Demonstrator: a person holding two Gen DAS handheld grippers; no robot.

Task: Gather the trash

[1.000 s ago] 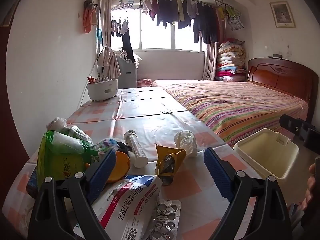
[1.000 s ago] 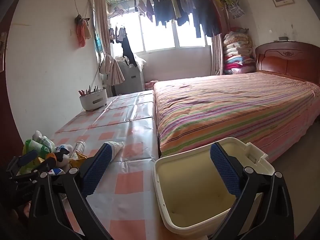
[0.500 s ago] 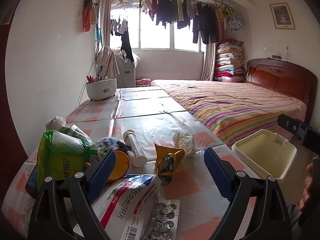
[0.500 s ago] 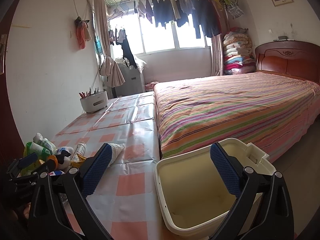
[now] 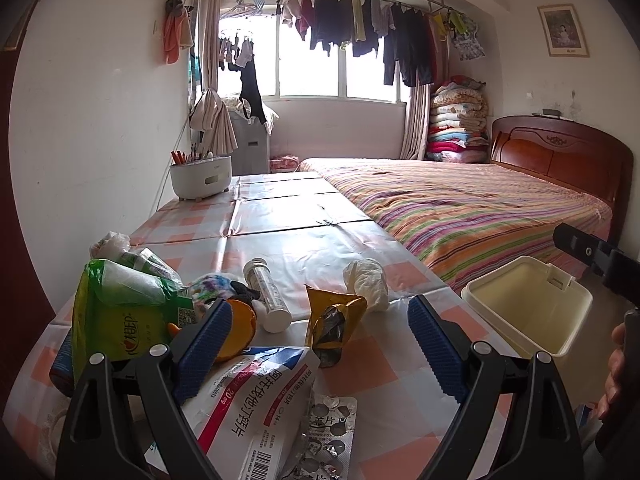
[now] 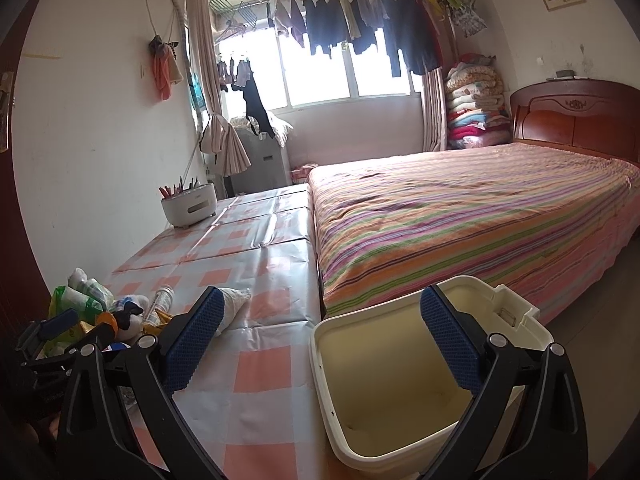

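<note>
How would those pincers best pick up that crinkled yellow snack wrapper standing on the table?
Grip the yellow wrapper at its pinched, flattened upper edge, coming from above and the near side with the left hand-held gripper. It stands upright; the open jaws already flank it, and the top looks thin enough to pinch.

Black frames, silver screws, ribbed blue fingers (image 5: 202,344).

A striped bed (image 6: 460,220) adjoins the checked table (image 6: 256,248); a white holder (image 5: 201,176) at its far end holds what may be pens.
</note>
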